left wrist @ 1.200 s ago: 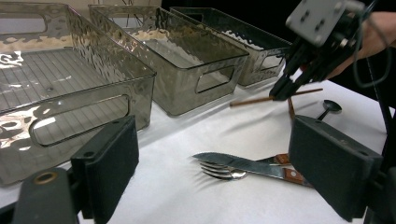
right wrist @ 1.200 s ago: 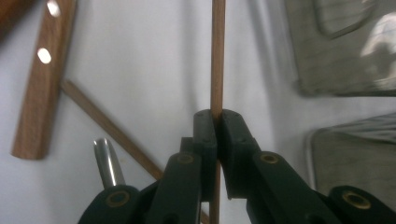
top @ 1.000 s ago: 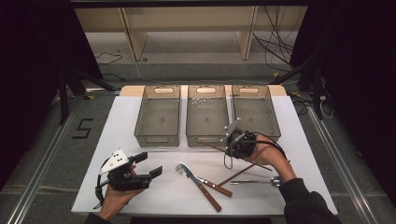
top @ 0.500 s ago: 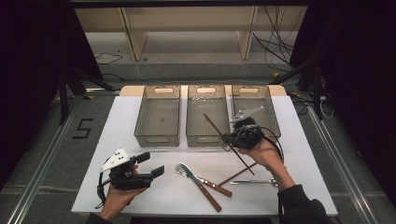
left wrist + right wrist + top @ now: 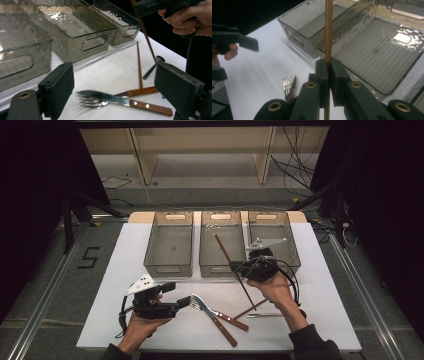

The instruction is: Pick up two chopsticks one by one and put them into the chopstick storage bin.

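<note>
Fingers (image 5: 325,75) of the right gripper (image 5: 239,268) clench a brown chopstick (image 5: 231,262) lifted over the middle bin (image 5: 220,265) – while the left gripper (image 5: 181,298), fingers released, hovers low over the desk (image 5: 125,250) just beside the fork (image 5: 200,302) and knife (image 5: 120,100).

- The thin wooden chopstick (image 5: 235,270) is dark brown.
- The clear plastic bins (image 5: 169,247) are smoky grey.
- The steel knife (image 5: 125,102) has a reddish-brown handle.
- The flat table top (image 5: 320,285) is white.

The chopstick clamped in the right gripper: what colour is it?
The chopstick is reddish brown, plain wood-toned, clearest in the right gripper view.
</note>
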Available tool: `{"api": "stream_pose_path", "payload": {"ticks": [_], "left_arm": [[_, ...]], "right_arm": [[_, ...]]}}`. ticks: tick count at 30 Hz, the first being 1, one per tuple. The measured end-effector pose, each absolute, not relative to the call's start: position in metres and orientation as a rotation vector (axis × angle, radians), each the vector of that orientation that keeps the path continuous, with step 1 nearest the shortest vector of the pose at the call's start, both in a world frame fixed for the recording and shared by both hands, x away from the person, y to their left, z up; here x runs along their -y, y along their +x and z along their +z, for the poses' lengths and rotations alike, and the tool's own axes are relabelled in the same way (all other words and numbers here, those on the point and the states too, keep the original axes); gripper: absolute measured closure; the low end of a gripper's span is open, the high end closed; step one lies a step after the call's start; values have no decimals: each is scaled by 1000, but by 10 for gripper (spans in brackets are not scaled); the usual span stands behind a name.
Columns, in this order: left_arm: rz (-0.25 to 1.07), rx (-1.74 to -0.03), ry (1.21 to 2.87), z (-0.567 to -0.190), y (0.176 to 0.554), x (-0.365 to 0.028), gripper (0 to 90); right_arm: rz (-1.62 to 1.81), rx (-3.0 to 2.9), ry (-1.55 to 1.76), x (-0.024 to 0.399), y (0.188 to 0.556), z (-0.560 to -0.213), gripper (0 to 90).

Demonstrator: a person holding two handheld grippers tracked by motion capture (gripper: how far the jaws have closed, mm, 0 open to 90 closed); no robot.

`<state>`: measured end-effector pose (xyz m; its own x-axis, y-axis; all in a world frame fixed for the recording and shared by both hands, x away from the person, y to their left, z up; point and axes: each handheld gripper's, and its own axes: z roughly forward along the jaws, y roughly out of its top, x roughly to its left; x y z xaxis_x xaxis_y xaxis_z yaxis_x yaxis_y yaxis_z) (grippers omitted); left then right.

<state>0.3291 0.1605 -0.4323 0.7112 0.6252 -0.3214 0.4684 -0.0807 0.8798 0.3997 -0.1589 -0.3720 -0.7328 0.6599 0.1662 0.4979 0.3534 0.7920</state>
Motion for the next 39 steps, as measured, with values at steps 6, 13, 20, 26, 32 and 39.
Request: {"api": "stream_pose_path", "payload": {"ticks": [6, 13, 20, 26, 32, 39], "left_arm": [[110, -859, 1749, -433, 338, -136, 163], [49, -871, 1755, -433, 347, -114, 182], [-18, -883, 1742, -434, 359, -100, 241], [-62, -896, 1742, -435, 363, -90, 292], [-71, -895, 1760, -434, 367, -79, 349], [-87, -904, 1757, -434, 369, -73, 433]], "right_arm": [[1374, -2388, 1073, 152, 394, -379, 857], [1433, -2367, 1079, 146, 387, -384, 856], [1479, -2342, 1085, 141, 382, -387, 857], [1502, -2328, 1077, 137, 380, -389, 856], [1525, -2330, 1073, 133, 378, -390, 856], [1545, -2332, 1072, 131, 377, -391, 856]]}}
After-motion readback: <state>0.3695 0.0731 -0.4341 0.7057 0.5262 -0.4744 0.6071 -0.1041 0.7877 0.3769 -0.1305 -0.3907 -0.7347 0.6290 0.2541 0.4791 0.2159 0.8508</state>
